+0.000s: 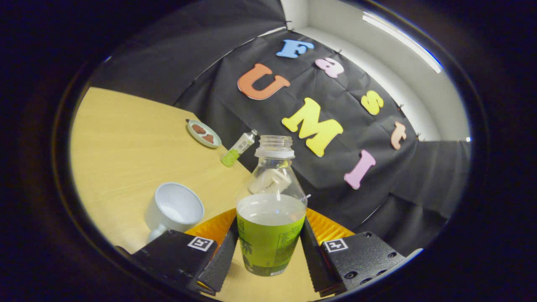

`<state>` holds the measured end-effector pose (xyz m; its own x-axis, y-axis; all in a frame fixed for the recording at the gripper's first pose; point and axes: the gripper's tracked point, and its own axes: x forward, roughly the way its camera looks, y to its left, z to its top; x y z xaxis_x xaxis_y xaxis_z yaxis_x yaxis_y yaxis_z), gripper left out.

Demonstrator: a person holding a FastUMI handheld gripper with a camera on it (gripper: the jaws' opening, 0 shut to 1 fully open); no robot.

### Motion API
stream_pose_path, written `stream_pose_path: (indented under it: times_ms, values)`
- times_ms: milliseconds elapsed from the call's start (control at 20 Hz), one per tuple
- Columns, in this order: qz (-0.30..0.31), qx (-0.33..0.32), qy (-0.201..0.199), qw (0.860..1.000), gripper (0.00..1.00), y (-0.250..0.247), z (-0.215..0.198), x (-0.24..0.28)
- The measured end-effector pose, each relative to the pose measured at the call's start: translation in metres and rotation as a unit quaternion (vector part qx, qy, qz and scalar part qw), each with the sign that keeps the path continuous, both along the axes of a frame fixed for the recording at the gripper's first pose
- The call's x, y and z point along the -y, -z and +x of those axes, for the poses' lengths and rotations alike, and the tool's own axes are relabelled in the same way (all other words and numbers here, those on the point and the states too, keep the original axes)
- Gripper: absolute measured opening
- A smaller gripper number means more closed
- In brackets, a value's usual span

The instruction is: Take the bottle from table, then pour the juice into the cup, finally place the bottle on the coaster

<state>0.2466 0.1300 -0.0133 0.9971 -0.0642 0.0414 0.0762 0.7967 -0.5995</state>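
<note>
A clear bottle (270,226) with a green label and no cap stands between my fingers, about half full of pale juice. My gripper (268,256) is shut on it, one finger pressing each side of the label. The whole view is tilted against the table. A white cup (176,209) with a handle sits on the wooden table (126,147), just ahead of the left finger. An orange ribbed coaster (331,228) lies right behind the bottle, showing on both sides of it. The cup looks empty.
Beyond the cup, near the table's far edge, a small plate (204,133) holds brown pieces. A small green-labelled bottle (239,149) stands next to it, close to the edge. The black cloth wall rises behind the table.
</note>
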Motion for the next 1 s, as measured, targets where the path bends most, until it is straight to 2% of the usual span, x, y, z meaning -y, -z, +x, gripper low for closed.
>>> stream_pose_path:
  times_ms: [100,250,500,600,750,900,1000]
  values:
    - [0.085,-0.015,-0.018,0.996,0.81,0.001,0.004,0.001]
    - [0.191,-0.037,-0.045,0.98,0.8,-0.004,0.005,0.007]
    - [0.309,-0.038,-0.073,0.948,0.8,-0.051,0.017,0.022]
    - [0.324,-0.04,-0.09,0.941,0.79,-0.067,0.025,0.02]
    - [0.323,-0.016,-0.094,0.942,0.79,-0.086,0.042,0.03]
    - [0.322,-0.018,-0.091,0.942,0.78,-0.082,0.063,0.029]
    - [0.334,-0.027,-0.098,0.937,0.78,-0.072,0.075,0.027]
